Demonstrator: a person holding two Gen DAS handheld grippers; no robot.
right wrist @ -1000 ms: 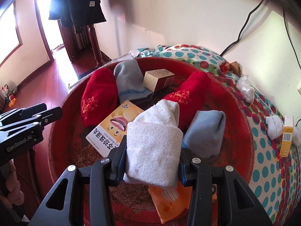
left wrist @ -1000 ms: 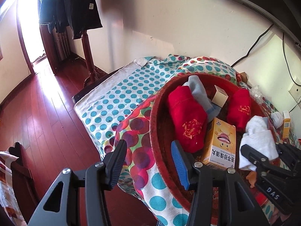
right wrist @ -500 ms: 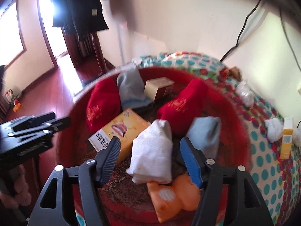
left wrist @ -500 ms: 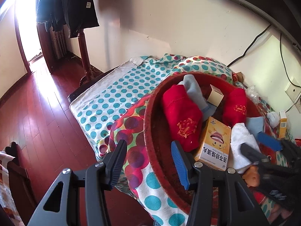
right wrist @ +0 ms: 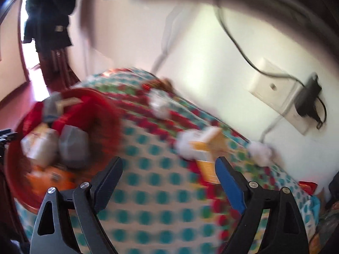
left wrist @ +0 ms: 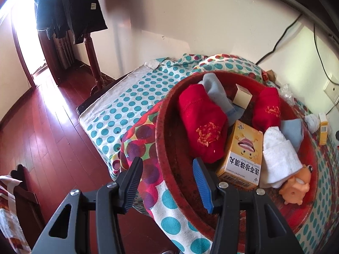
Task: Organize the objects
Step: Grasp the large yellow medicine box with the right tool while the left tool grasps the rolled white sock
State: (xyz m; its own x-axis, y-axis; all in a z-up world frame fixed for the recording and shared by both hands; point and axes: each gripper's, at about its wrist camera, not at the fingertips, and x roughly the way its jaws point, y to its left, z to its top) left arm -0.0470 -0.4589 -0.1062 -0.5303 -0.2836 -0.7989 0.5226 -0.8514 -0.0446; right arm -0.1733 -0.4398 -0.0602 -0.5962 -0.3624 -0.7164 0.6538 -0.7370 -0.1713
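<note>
The left gripper (left wrist: 167,182) gapes empty over the near rim of the basin (left wrist: 167,148), where the white sock (left wrist: 279,158) lies. Only the right view shows the right gripper (right wrist: 169,173), jaws just opened and empty, over dotted cloth (right wrist: 148,190) near a wall socket (right wrist: 273,86).

The desk (left wrist: 135,97) is covered by a polka-dot cloth (left wrist: 118,110), white with teal dots, overlaid near the wall by a multicoloured dotted one. A large red basin (left wrist: 169,139) stands directly on it near the front edge. Well apart from the basin, toward the wall, lie a yellow carton (right wrist: 208,158), white wads (right wrist: 186,146) just beside it, and crumpled clear plastic (left wrist: 287,93).
</note>
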